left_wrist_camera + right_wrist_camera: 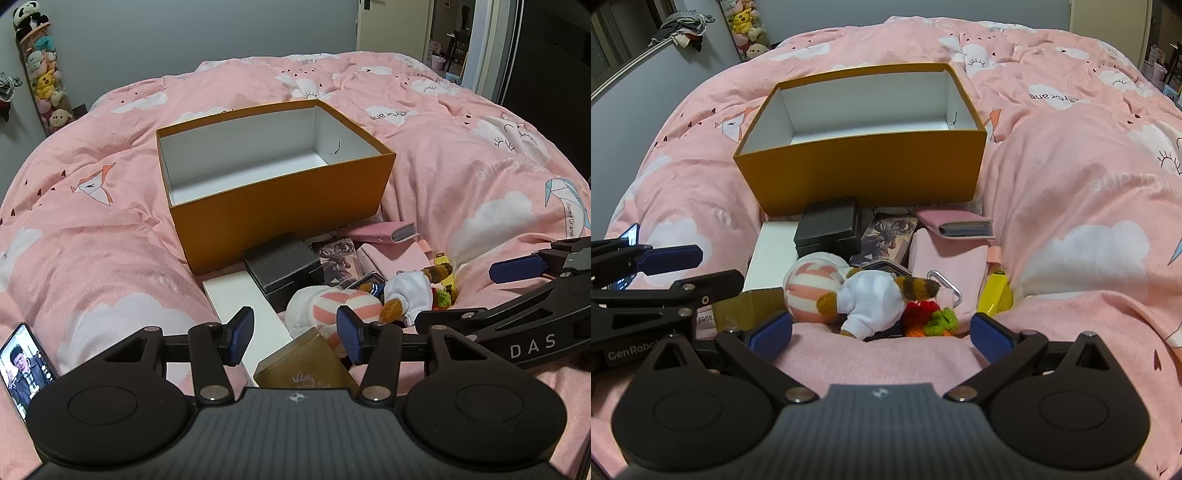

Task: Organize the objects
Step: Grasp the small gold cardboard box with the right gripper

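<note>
An empty orange box [280,199] [864,170] with a white inside stands on the pink duvet. In front of it lies a pile: a black box [282,266] [827,229], a white flat box [243,306] [772,254], a gold box [306,365], a striped plush toy [332,306] [816,284], a pink card holder [384,232] [956,225], a picture card [338,258] [886,236] and a yellow item [995,295]. My left gripper [295,334] is open over the gold box. My right gripper [881,332] is open, just short of the plush toy.
A phone [22,365] with a lit screen lies on the duvet at the left. Plush toys [46,77] hang on the back wall. A doorway [450,33] is at the far right. The right gripper [517,266] shows in the left view.
</note>
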`<state>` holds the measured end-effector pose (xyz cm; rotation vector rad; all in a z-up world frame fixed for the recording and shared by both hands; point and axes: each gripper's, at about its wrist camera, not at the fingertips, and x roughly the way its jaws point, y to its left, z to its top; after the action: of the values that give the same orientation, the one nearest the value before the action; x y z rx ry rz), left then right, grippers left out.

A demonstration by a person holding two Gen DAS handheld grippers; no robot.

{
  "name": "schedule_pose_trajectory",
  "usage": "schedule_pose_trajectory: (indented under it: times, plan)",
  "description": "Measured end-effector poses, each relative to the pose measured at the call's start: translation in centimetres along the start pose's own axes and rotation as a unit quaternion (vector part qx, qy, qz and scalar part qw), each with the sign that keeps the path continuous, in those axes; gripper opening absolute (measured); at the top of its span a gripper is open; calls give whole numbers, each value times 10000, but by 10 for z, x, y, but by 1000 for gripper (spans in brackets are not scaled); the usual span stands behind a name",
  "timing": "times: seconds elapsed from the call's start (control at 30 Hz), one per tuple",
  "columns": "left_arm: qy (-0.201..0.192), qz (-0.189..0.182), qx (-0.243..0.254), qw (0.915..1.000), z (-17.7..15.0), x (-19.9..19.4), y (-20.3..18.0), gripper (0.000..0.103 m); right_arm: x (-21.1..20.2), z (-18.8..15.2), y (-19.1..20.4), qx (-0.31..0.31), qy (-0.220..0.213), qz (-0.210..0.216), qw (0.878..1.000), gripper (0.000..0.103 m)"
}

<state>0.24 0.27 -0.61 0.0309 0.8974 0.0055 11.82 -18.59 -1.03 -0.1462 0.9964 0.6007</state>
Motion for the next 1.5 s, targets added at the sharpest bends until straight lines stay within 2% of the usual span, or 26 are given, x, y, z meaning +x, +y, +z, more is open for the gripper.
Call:
schedule_pose_trajectory:
  times: [0.33, 0.5, 0.63, 0.7, 0.77, 0.83, 0.9, 0.97, 1.07, 1.13, 1.3, 1.37, 1.5]
  plan:
    - [60, -98, -34, 9999, 0, 3, 2, 59, 2, -1, 0, 11, 64, 43, 10000, 102]
    - [31, -57, -302, 9995, 4, 0, 16, 54, 4, 3, -4, 114, 100, 121, 9998, 102]
    - [148, -28, -621, 9980, 6, 2, 34, 42, 9, 5, -6, 183, 273, 234, 9992, 85]
    - [255, -121, -745, 9968, 7, 4, 43, 42, 11, 8, -8, 205, 350, 302, 9987, 83]
    - [413, -262, -932, 9944, 9, 9, 53, 42, 11, 14, -9, 166, 374, 357, 9985, 74]
    - [602, -367, -1123, 9912, 11, 14, 60, 42, 10, 22, -8, 67, 356, 431, 9984, 71]
    - [797, -560, -1280, 9870, 12, 17, 67, 42, 10, 32, -3, -77, 369, 635, 9973, 68]
    - [890, -738, -1351, 9841, 11, 17, 70, 42, 13, 39, 6, -269, 485, 1019, 9932, 62]
    - [933, -544, -1257, 9862, 9, 15, 71, 42, 22, 44, 28, -601, 781, 1651, 9813, 55]
    - [991, -412, -1196, 9870, 5, 14, 71, 42, 32, 44, 44, -838, 1010, 1852, 9739, 51]
    - [1159, -423, -1445, 9818, -7, 15, 79, 42, 59, 41, 60, -976, 1548, 2073, 9610, 52]
    - [1150, -439, -1481, 9813, -7, 15, 81, 42, 69, 40, 62, -966, 1670, 1971, 9612, 62]
    - [1125, -405, -1434, 9824, -7, 16, 79, 42, 84, 36, 61, -902, 1883, 2082, 9555, 67]
